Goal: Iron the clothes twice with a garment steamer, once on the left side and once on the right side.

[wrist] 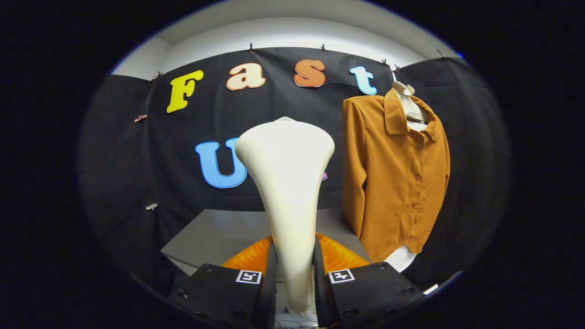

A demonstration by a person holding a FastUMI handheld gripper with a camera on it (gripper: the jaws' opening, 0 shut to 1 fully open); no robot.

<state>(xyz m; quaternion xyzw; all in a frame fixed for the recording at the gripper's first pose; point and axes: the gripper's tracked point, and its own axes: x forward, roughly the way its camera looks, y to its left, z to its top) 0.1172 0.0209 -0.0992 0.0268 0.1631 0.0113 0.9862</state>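
Gripper (295, 278) clamped on steamer (288, 183) handle, head upright, left of brown shirt (397, 173) hanging on mannequin (408, 103).

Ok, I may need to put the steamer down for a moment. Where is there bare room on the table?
The hand-held gripper is shut on the steamer. The grey table lies bare beyond the fingers, between the steamer and the black wall. It is crowded on the other side, where the brown shirt hangs over the table's edge.

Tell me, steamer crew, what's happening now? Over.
Gripper shut on the steamer, head up. Brown shirt hangs on its mannequin beyond the fingers, off to the side, not yet touched. Nothing between steamer and shirt.
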